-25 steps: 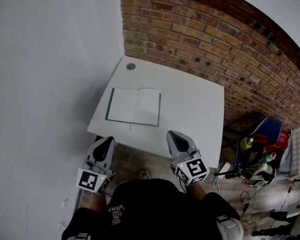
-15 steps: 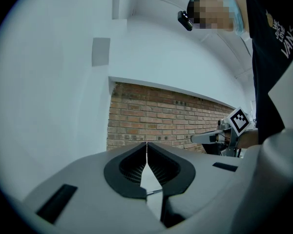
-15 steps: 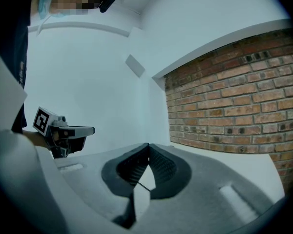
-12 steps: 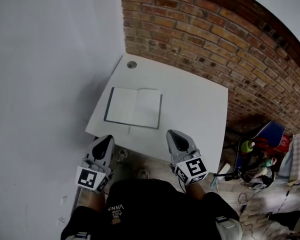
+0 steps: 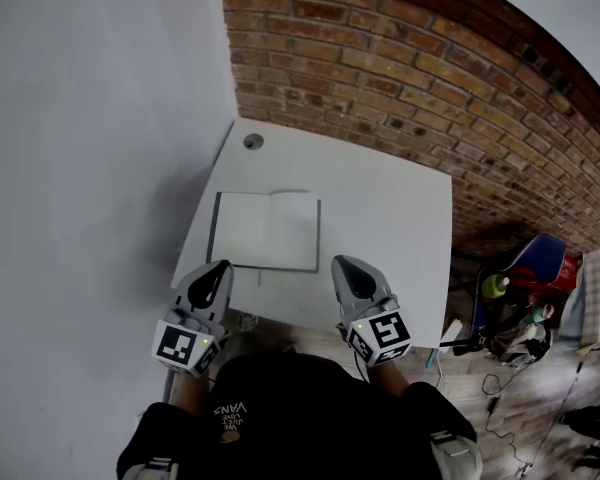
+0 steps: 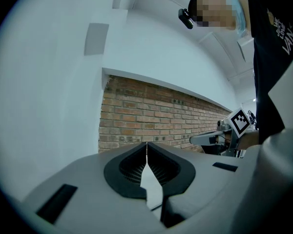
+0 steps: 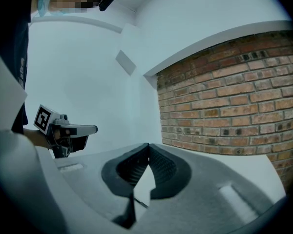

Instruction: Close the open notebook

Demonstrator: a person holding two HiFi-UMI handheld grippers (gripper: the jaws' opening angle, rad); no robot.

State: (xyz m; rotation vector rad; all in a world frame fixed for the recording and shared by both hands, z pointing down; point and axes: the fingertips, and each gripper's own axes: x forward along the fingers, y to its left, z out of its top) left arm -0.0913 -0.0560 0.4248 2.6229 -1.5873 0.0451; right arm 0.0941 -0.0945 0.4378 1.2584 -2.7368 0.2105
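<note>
The notebook (image 5: 267,231) is lying open and flat on the white counter (image 5: 385,223), its two blank pages facing up and a dark cover edge showing along its left and near sides. It is sitting toward the counter's left half, near the front edge, with bare counter to its right and behind it. A small round grey cap (image 5: 253,141) is sitting in the counter's far left corner, well apart from the notebook.

The left gripper (image 5: 218,269) is hovering at the counter's front edge, just beside the notebook's near left corner and not touching it. In the left gripper view its jaws are pressing together at the tips, with nothing between them. The right gripper (image 5: 343,265) is hanging over the front edge just to the right of the notebook's near right corner, also clear of it. In the right gripper view its jaws are likewise meeting at the tips, holding nothing.

A brick wall (image 5: 410,78) is running behind the counter, and a plain white wall (image 5: 80,168) is standing to its left. On the floor to the right, a blue chair (image 5: 538,255) and a green bottle (image 5: 494,286) are sitting among clutter.
</note>
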